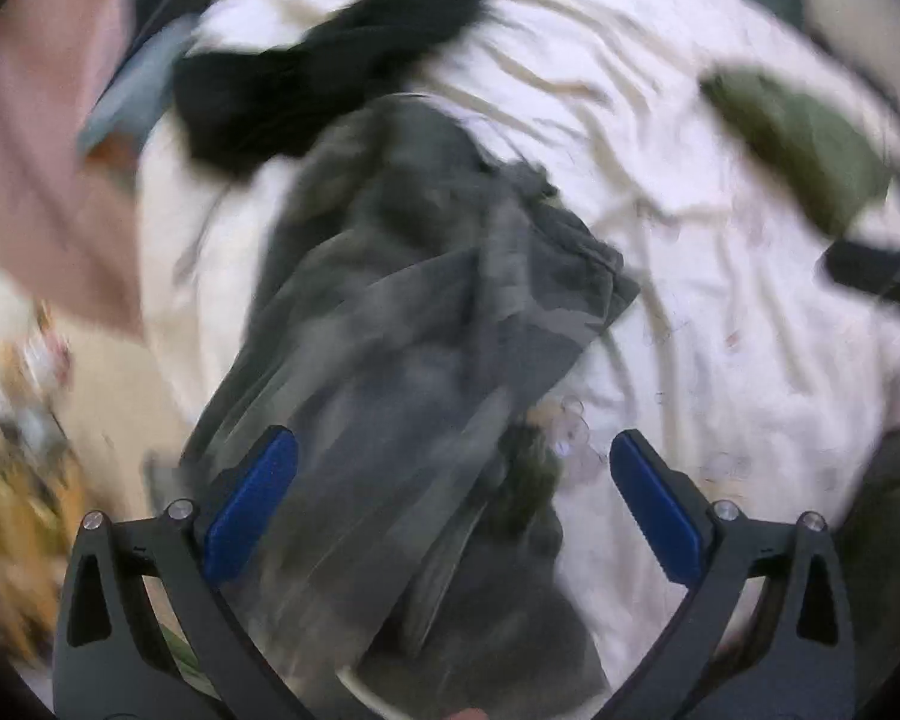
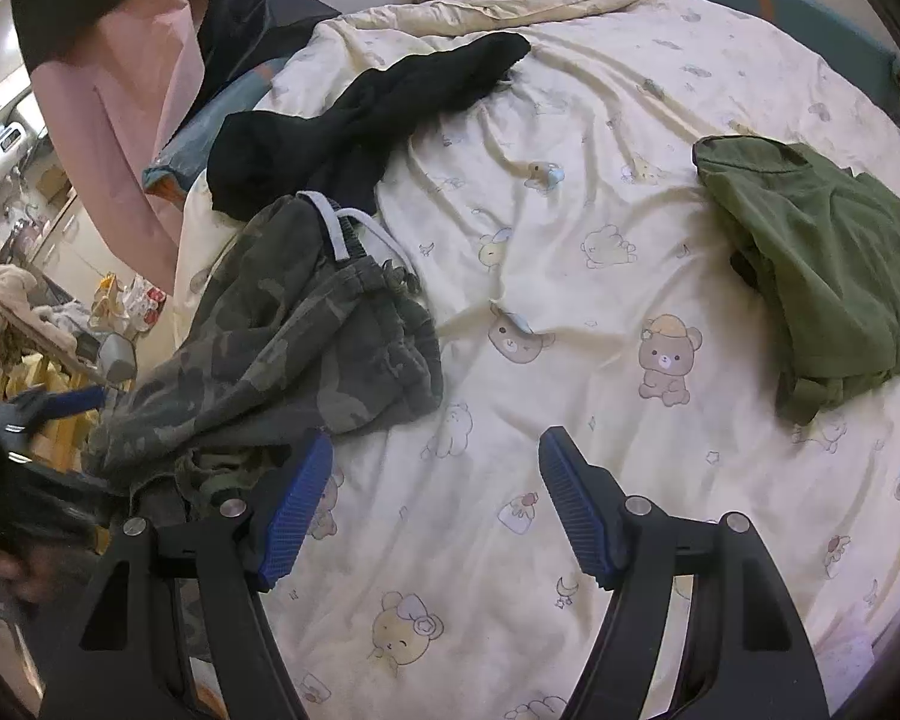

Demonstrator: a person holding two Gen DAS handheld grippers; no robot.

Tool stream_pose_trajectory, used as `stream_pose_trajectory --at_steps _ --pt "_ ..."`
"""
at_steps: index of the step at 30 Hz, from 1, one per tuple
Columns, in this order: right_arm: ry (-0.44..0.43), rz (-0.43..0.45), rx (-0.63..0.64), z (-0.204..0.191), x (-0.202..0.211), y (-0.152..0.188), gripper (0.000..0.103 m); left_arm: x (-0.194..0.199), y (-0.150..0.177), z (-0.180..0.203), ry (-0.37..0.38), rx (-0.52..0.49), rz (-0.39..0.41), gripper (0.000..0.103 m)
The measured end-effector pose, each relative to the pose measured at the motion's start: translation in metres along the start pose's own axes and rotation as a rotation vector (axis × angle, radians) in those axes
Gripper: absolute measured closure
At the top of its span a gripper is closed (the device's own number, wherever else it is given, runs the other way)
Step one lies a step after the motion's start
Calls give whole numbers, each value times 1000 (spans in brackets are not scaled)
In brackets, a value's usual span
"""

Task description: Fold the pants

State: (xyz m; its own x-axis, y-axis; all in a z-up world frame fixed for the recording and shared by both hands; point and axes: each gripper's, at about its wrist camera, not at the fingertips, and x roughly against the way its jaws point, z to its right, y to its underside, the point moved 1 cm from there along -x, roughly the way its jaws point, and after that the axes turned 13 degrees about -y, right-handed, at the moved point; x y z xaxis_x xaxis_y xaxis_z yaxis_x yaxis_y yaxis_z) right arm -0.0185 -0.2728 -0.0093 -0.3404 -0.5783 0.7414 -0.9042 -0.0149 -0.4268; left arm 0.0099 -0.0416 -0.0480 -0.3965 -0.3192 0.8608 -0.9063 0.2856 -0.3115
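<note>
Bedding: a cream quilt [image 2: 570,192] printed with small bears and rabbits covers the bed and carries every garment listed below. Its surface is creased, with folds running toward the far edge.

Camouflage pants [image 2: 282,348]: grey-green, crumpled in a loose heap at the left side of the quilt, partly hanging over the bed's edge in the right wrist view. A waistband with a pale drawstring [image 2: 354,228] sits at the top of the heap. In the left wrist view the same pants [image 1: 402,312] fill the centre of the frame, blurred, stretching from the gripper up toward the middle of the bed.

Black garment [image 2: 366,120]: lies rumpled beyond the pants, touching their upper edge, reaching toward the head of the bed.

Olive green garment [image 2: 822,276]: roughly folded, resting on the right side of the quilt, well apart from the pants.

Pink cloth [image 2: 132,120]: hangs beside the bed at the left.

Left gripper [image 1: 450,468]: jaws spread wide, blue pads clear of the fabric on both sides; the pants lie under and between the fingers, but nothing is pinched. The picture is smeared by motion.

Right gripper [image 2: 435,480]: jaws spread, nothing between them, hovering over bare quilt just right of the pants heap. Its left pad [image 2: 297,510] stands close beside the hem of the pants; whether it touches the fabric cannot be told.

Clutter at the far left, beyond the bed's edge, too blurred to identify.
</note>
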Motion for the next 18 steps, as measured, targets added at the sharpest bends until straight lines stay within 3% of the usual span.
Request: stream_pose_trajectory --at_steps 3,5,6,7,8,9,10,15,17,18 --pt "10 13 -13 6 6 0 29 -38 -20 30 -87 -40 -52 2" --pt "17 16 -24 11 8 1 29 -63 -30 39 -112 -47 -104 9" --pt "20 15 -30 14 9 3 29 -73 -33 41 -119 -58 -115 19" --pt "24 9 -32 16 9 4 29 -79 -36 44 -132 -75 -112 42" --pt "28 4 -30 17 9 5 29 -83 -39 46 -138 -89 -109 59" --pt "36 -4 -25 18 9 7 29 -86 -40 44 -132 -97 -113 93" --pt "41 -7 -22 18 8 8 29 -84 -41 40 -105 -85 -110 100" --pt "39 -44 -11 19 1 11 29 -32 -37 1 -83 -9 55 101" --pt "-16 -80 -21 15 -7 14 29 4 -30 -27 -86 33 132 101" --pt "-87 -127 -33 9 -16 18 29 16 -26 -40 -92 50 153 101"
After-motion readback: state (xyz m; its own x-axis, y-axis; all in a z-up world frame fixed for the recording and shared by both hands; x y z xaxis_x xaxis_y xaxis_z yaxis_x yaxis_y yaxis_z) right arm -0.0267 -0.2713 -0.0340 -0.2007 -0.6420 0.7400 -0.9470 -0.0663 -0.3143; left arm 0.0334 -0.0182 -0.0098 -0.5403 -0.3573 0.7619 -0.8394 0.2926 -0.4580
